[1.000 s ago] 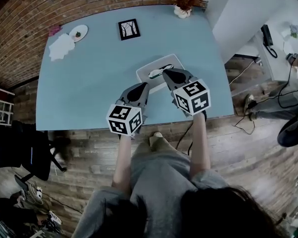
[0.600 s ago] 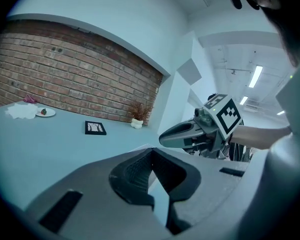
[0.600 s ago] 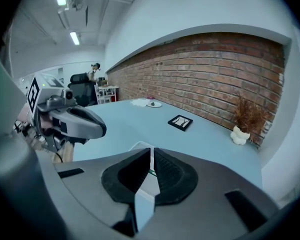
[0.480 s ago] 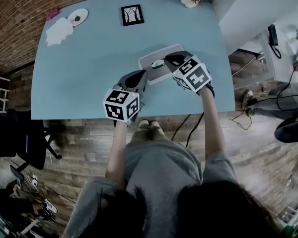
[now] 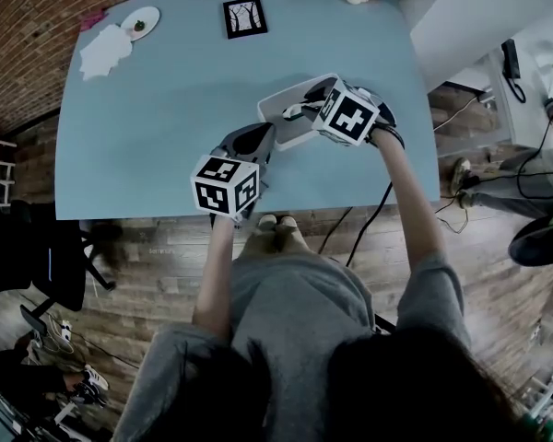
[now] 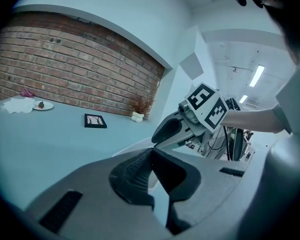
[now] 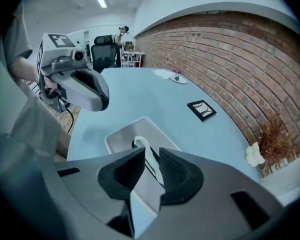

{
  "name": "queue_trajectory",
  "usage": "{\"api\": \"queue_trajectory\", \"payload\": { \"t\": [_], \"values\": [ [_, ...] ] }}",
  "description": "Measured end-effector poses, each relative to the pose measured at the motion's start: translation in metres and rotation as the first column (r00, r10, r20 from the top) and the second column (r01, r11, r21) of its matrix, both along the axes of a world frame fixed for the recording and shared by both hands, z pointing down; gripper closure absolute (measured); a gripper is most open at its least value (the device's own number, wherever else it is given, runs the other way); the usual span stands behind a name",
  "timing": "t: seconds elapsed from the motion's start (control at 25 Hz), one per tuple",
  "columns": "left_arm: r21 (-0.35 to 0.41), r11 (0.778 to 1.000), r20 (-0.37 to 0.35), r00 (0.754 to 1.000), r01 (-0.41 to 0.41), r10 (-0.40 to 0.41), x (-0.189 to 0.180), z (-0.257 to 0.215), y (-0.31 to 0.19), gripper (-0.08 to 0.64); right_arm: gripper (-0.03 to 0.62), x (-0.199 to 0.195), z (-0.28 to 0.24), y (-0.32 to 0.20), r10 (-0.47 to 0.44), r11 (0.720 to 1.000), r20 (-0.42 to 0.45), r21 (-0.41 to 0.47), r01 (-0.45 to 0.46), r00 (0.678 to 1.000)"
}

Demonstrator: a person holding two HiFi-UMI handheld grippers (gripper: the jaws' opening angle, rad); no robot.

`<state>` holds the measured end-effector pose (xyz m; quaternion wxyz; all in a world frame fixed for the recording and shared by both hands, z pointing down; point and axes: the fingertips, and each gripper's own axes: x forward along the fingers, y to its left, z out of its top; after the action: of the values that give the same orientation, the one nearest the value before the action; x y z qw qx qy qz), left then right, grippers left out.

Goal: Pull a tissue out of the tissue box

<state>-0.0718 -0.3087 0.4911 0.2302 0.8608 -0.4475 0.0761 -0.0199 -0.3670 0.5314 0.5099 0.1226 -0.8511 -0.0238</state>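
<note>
Tissue [image 7: 141,144] pokes from the tissue box [image 7: 121,135], right between the right hand-held gripper's [image 7: 151,154] narrowly parted jaws; the left hand-held gripper [image 6: 151,153], jaws together, is beside the box.

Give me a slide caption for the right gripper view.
Right gripper, jaws open, lined up on the tissue sticking up from the box on the table.

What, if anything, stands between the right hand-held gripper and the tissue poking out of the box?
Nothing visible does. The right hand-held gripper, jaws apart, points at the tissue rising from the slot of the tissue box; the left hand-held gripper is off to one side.
</note>
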Motion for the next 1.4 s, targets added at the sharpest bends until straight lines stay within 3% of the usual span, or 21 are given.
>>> {"api": "queue_trajectory", "payload": {
  "t": [0.24,0.44,0.64,1.4],
  "values": [
    [-0.011,1.0,0.005,1.0,-0.002,0.002,-0.003,0.004,0.001,0.557,0.52,-0.003,0.016,0.0,-0.08,0.997,-0.107,-0.018,0.078,0.991],
    [-0.019,1.0,0.01,1.0,-0.003,0.003,-0.005,0.008,0.003,0.557,0.522,-0.008,0.023,-0.002,-0.107,0.994,-0.136,-0.012,0.107,0.985],
    [-0.02,1.0,0.015,1.0,-0.004,0.004,-0.008,0.009,0.005,0.557,0.583,-0.009,0.027,0.0,-0.126,0.992,-0.172,-0.002,0.128,0.977],
    [0.005,0.999,0.014,0.999,-0.035,0.035,-0.002,-0.001,0.008,0.557,0.591,-0.002,-0.021,0.003,-0.057,0.994,-0.084,0.093,0.065,0.995]
  ]
}}
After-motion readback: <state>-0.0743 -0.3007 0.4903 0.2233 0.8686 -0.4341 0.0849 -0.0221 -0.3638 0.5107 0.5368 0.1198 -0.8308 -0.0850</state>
